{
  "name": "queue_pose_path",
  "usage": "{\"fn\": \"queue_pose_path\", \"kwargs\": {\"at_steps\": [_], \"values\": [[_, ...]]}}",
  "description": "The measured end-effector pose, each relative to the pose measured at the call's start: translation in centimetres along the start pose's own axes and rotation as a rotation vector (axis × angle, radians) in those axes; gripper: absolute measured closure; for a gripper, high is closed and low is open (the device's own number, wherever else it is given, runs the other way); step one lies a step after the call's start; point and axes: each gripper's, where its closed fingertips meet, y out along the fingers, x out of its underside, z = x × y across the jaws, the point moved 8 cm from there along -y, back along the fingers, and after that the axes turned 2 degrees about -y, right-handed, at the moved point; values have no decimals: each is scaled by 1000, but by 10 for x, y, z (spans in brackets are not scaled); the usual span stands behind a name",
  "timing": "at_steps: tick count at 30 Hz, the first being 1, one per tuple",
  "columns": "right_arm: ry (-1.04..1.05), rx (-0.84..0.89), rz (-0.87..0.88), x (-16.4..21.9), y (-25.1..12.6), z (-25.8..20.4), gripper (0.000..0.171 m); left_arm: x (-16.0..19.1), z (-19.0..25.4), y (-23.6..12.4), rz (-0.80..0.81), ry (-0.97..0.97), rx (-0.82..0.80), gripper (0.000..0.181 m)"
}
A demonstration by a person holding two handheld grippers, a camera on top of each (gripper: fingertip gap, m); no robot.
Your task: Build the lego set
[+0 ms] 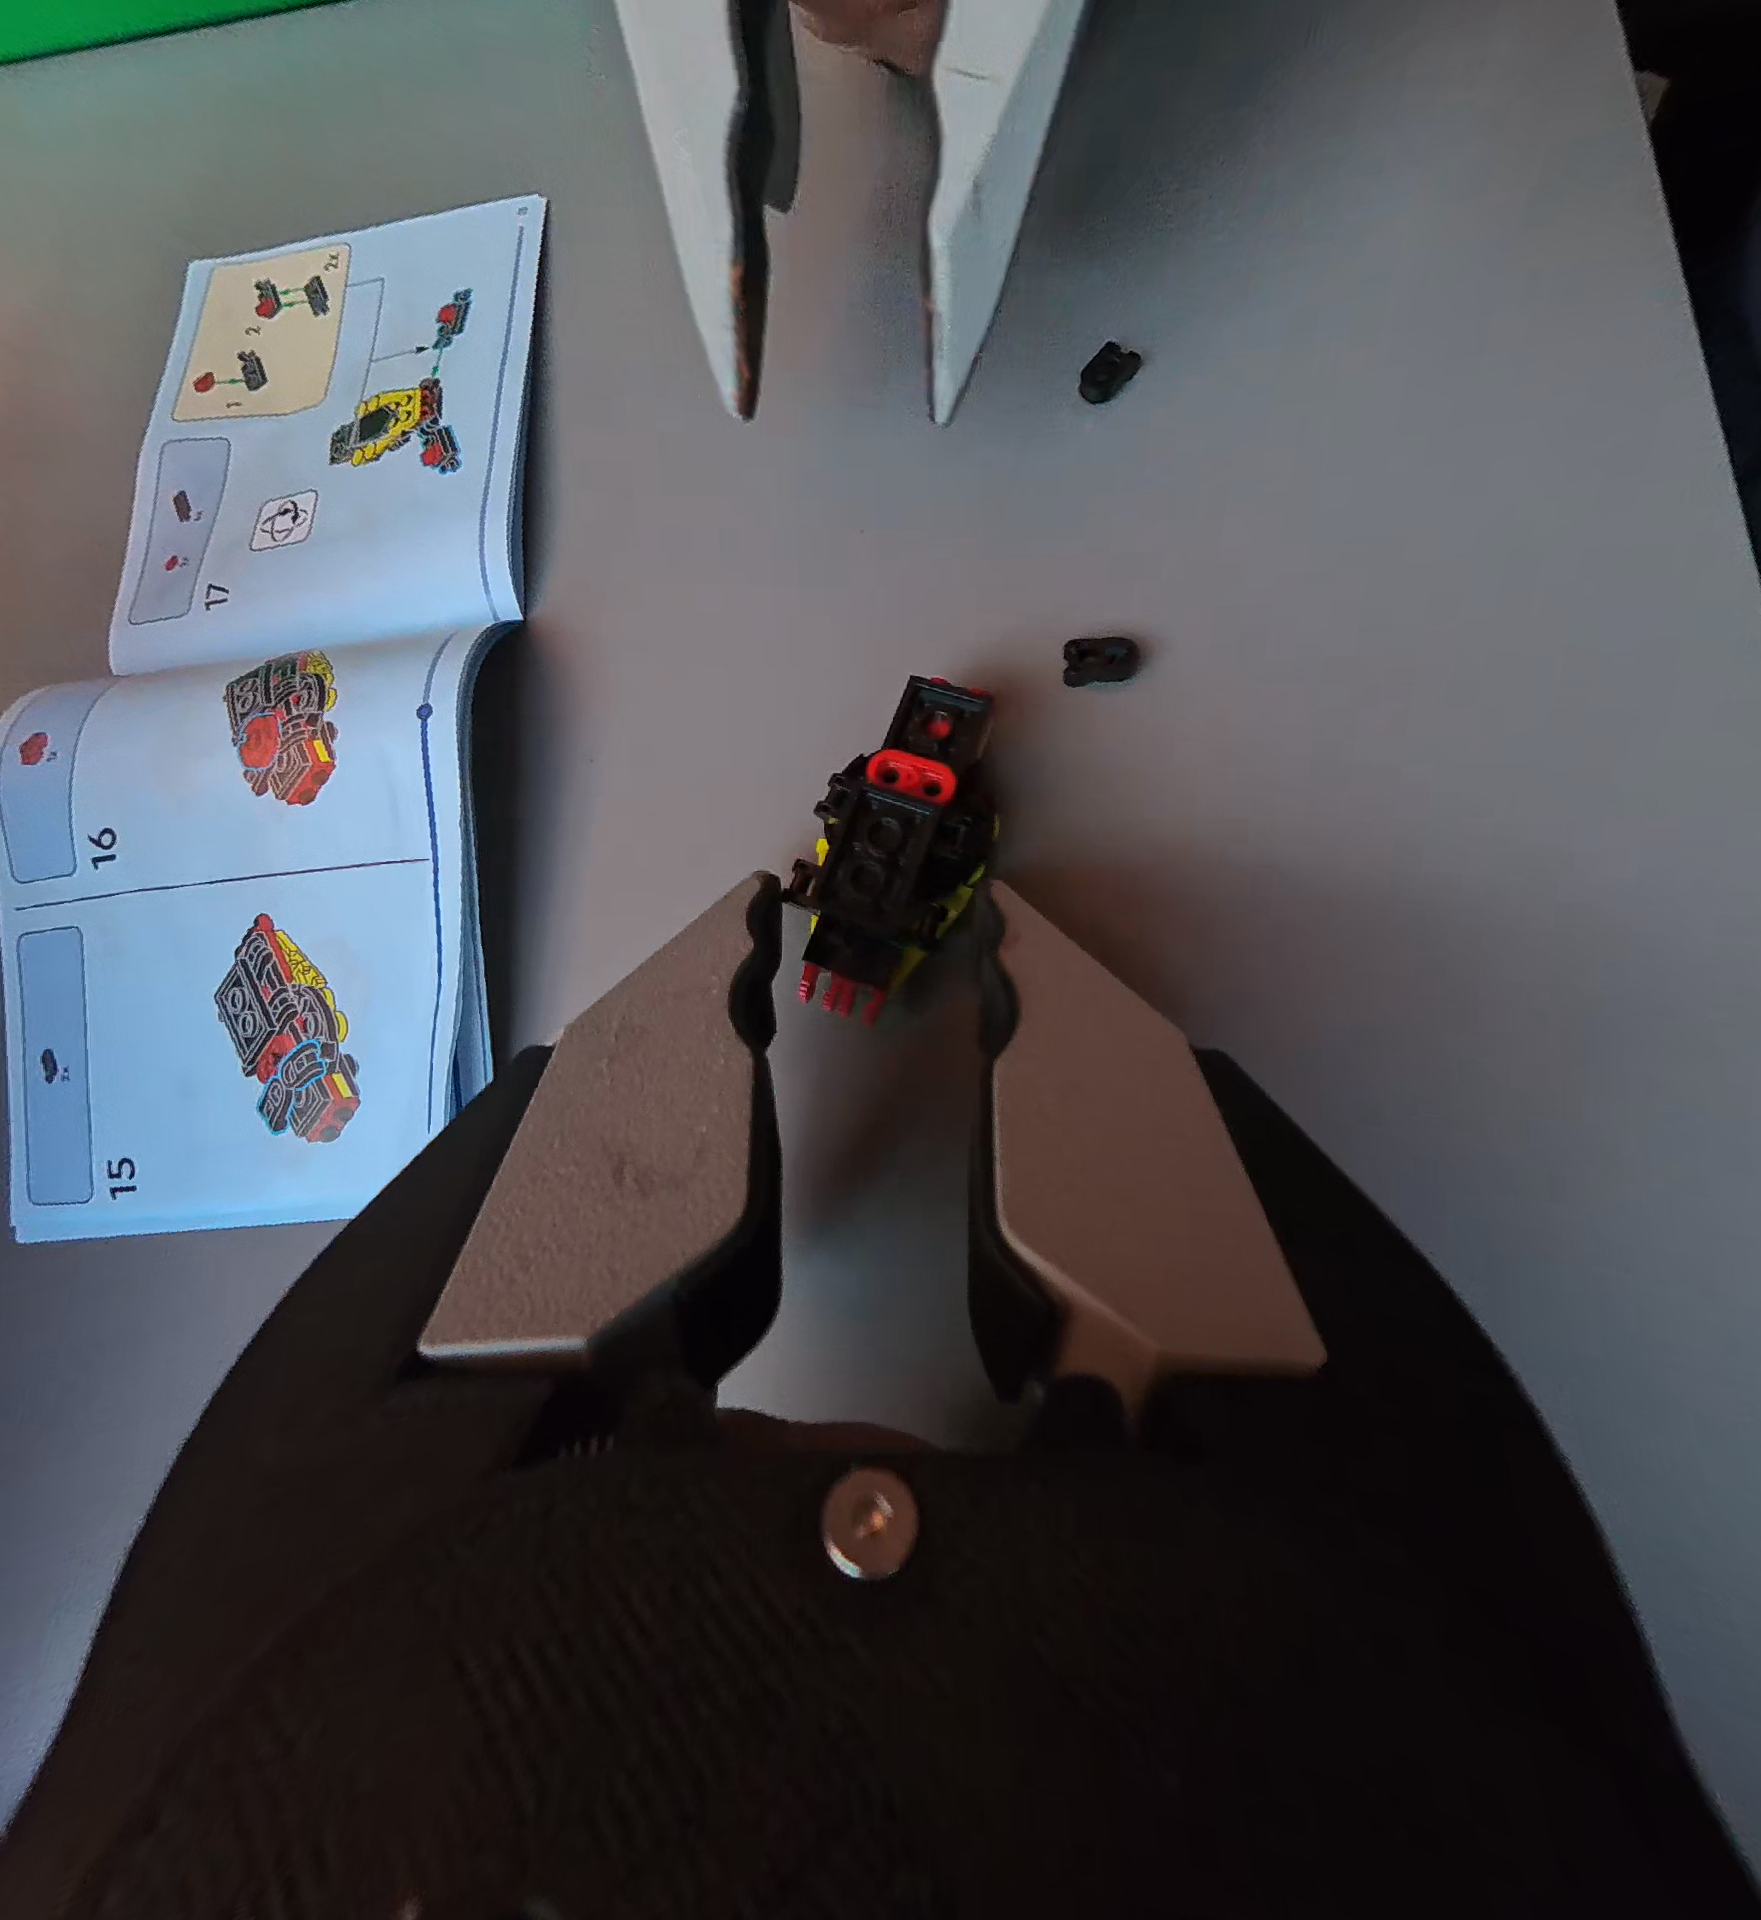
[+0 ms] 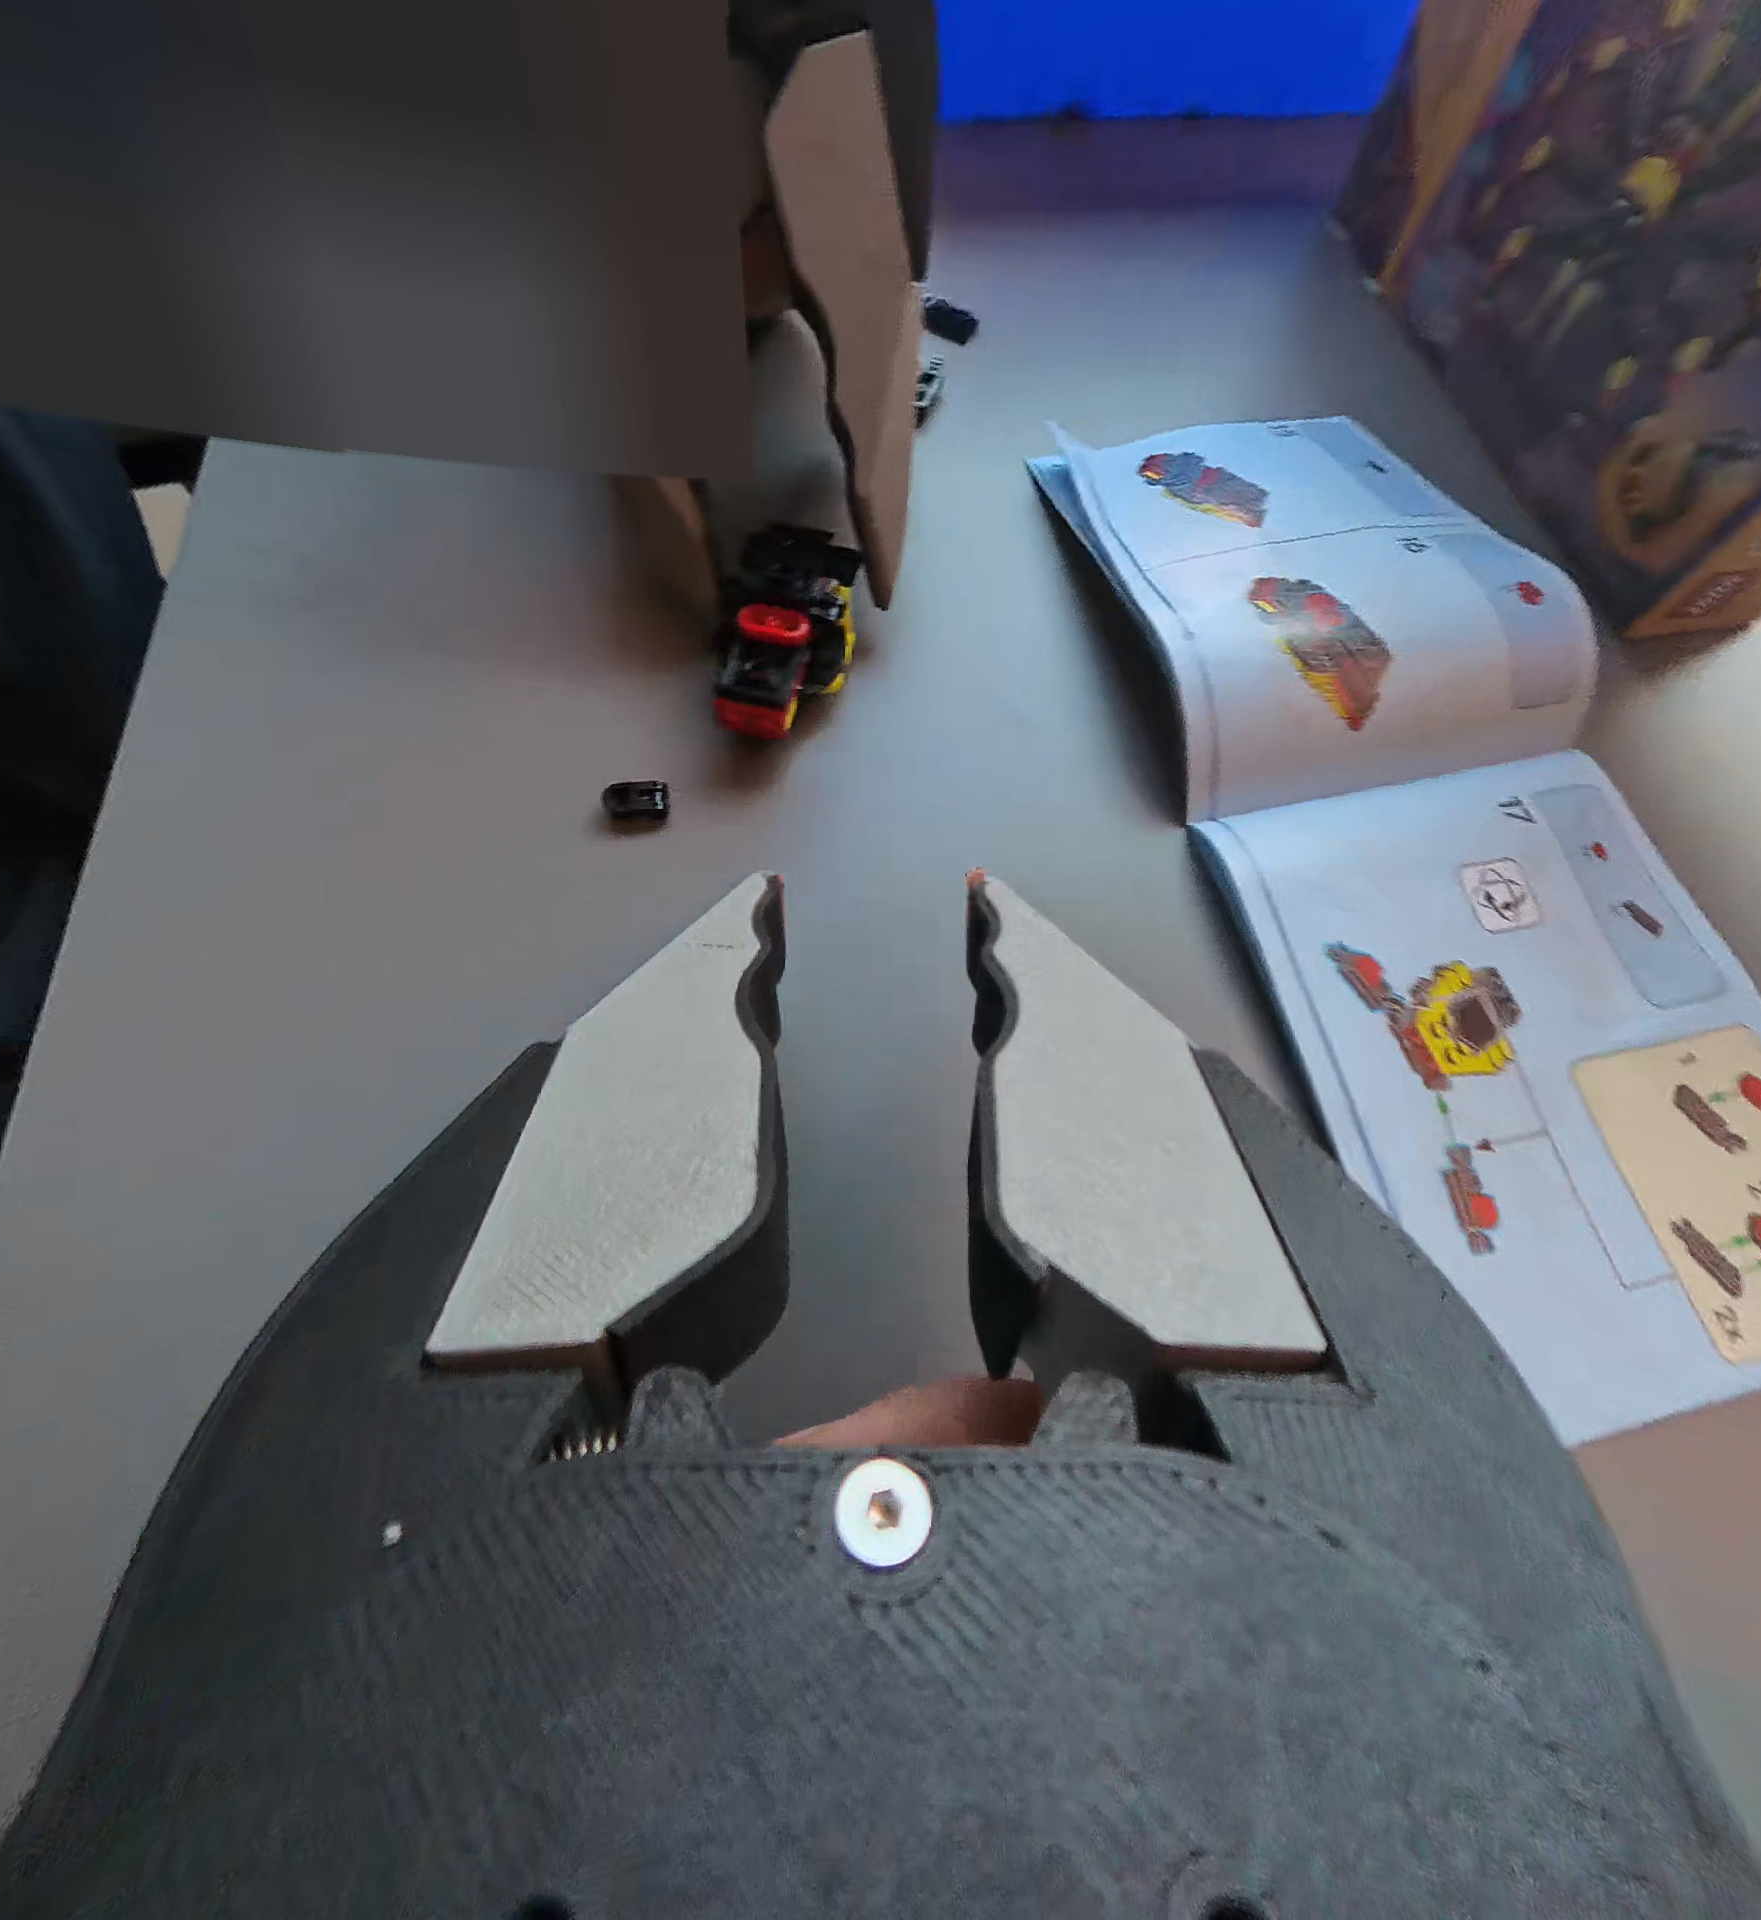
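Note:
A small black, red and yellow lego model rests on the grey table. My left gripper is open, and its fingertips stand on either side of the model's near end. The right wrist view shows the model under the left gripper's fingers. My right gripper is open and empty, and points at the model from the opposite side. It also shows at the top of the left wrist view. Two small black pieces lie loose beside the model. One of them shows in the right wrist view.
An open instruction booklet lies left of the model; it also shows in the right wrist view. A colourful box stands behind the booklet. More small dark pieces lie far back. The table edge runs close on the right.

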Motion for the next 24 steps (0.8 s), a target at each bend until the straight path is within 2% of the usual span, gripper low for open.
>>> {"fn": "queue_pose_path", "kwargs": {"at_steps": [10,13,24], "values": [[-46,-162,-20,-10,13,-31,153,0,0,0,-1,-4,0,147],[-73,-215,-26,-11,17,-40,163,0,0,0,-2,-6,2,147],[-117,-186,-83,-15,32,-45,155,0,0,0,-5,-19,8,147]]}}
